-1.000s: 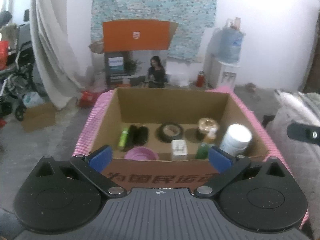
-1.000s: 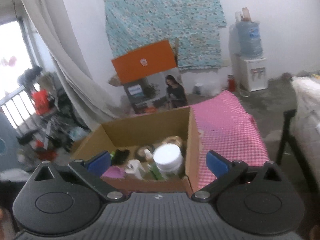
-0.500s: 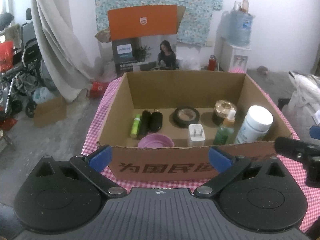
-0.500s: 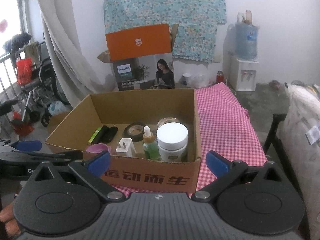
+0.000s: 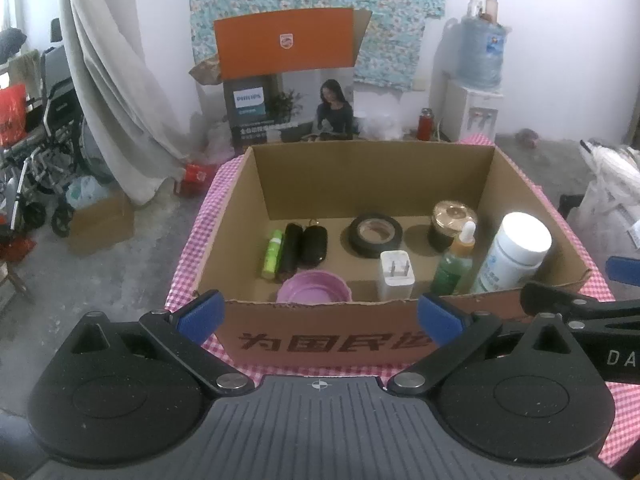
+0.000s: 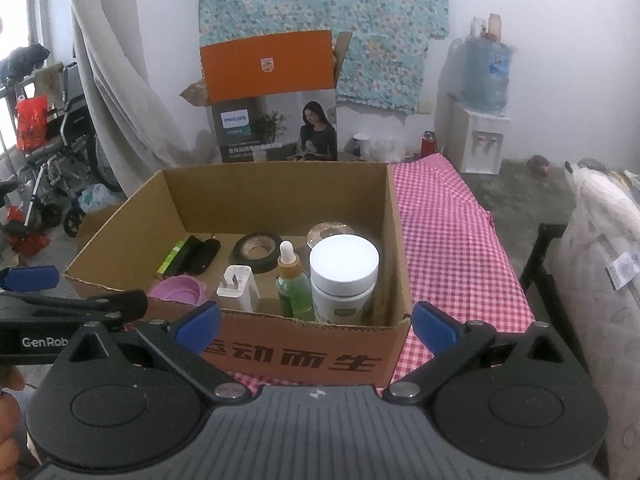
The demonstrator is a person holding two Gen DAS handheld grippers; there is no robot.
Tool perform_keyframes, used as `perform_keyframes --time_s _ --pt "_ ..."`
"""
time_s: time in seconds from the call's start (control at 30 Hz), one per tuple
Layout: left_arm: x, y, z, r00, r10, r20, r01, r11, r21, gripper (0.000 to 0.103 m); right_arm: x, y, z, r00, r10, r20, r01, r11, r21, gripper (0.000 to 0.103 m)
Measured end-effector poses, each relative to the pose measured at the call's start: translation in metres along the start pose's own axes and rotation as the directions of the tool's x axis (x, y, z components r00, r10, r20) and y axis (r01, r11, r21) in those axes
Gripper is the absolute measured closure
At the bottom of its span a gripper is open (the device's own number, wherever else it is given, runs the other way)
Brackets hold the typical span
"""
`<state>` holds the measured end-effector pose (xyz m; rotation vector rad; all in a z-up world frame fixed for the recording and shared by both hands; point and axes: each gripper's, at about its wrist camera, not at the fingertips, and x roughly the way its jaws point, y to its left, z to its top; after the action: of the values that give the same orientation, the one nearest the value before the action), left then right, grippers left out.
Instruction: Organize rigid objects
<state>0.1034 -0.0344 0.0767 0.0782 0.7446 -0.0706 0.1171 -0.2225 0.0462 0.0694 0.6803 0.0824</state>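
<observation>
I have both grippers hovering in front of the open brown cardboard box (image 5: 372, 176), which sits on a table covered in pink-and-white checked cloth (image 6: 448, 216). My left gripper (image 5: 320, 318) has its blue-tipped jaws spread wide and holding nothing; my right gripper (image 6: 316, 322) is likewise released and empty. From the left wrist view, the right gripper's fingers poke in at 3 o'clock, and from the right wrist view the left one enters at 9 o'clock, so the two sit side by side before the box's near wall.

Inside the box, taking its floor as a clock face from the left wrist view: the slim lime-green tube (image 5: 272, 253) lies at 9 o'clock, touching a long black cylindrical case (image 5: 291, 253), with a black oval key fob (image 5: 315, 245) just beside that. The roll of black tape (image 5: 375, 237) lies flat near 12 o'clock. The dark round jar with a gold lid (image 5: 452, 224) stands at 2 o'clock. Along the near wall sit the pink round lid (image 5: 314, 287) at 7 o'clock, the white plug adapter (image 5: 396, 274) standing with prongs facing me at 6 o'clock, the green dropper bottle with a white bulb (image 5: 456, 264) upright at 5 o'clock, and the white-capped plastic pill bottle (image 5: 516, 252) at 4 o'clock (whether it touches the box's right wall I cannot tell).
</observation>
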Motion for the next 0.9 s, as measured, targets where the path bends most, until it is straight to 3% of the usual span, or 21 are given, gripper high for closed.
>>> perform_keyframes --time_s 0.9 --pt "-0.0036 -0.0016 0.0003 1.0 0.017 -0.01 -0.017 1.0 -0.003 0.0 0.0045 -0.0005 0.0034 1.0 -0.004 -0.018 0.004 1.0 0.003 0.0"
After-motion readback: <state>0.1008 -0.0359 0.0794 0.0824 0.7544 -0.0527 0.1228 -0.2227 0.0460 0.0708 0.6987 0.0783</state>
